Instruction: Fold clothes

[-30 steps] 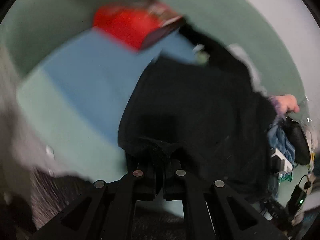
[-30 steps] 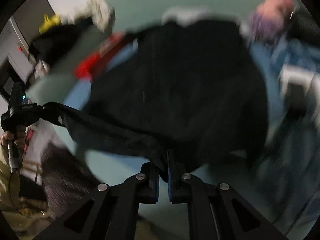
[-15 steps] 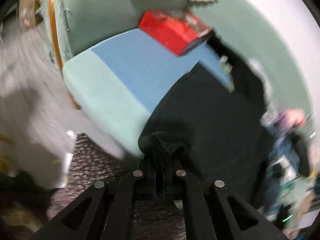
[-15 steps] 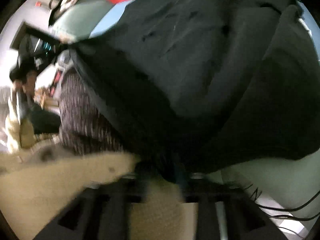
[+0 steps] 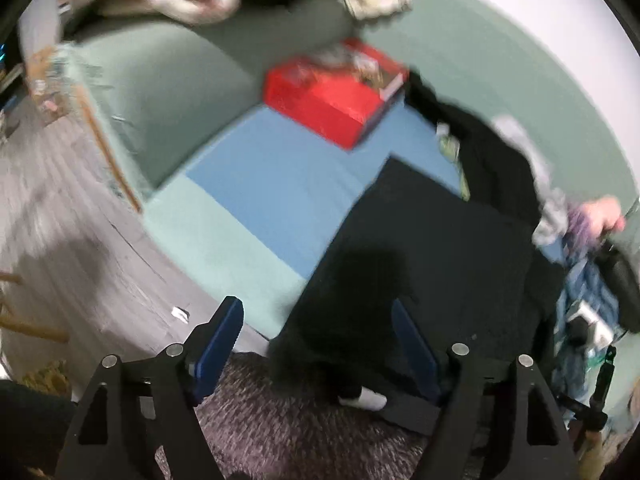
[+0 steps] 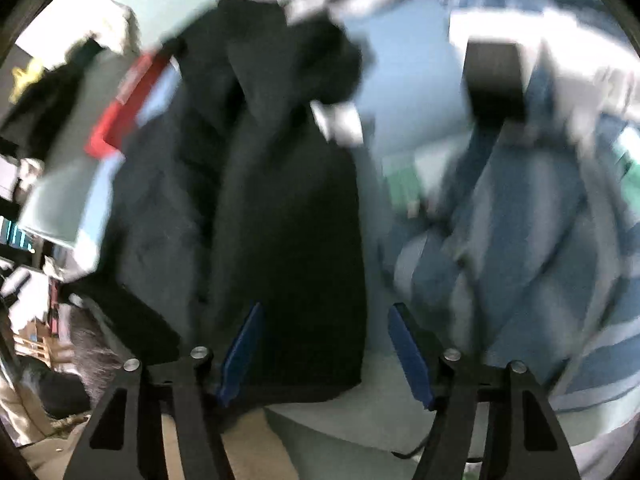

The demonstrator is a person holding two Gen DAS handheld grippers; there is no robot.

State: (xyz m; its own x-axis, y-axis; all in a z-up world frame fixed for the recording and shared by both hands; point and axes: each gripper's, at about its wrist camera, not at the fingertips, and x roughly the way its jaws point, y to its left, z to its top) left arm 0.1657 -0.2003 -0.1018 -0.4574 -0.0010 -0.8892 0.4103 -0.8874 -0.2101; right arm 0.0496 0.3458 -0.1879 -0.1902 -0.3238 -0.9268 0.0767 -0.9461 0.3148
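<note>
Both jaws stand wide on the left hand-held gripper (image 5: 316, 332) and the right hand-held gripper (image 6: 324, 344), neither holding anything. Just beyond them the black soft fabric garment (image 5: 424, 248) lies spread on the blue-and-green sofa seat (image 5: 256, 184), its near hem drooping over the front edge. It looks light and limp, likely to sag, so pinching corners or the hem seems best. A red cardboard box (image 5: 336, 100), contents unclear, sits behind on the seat.
</note>
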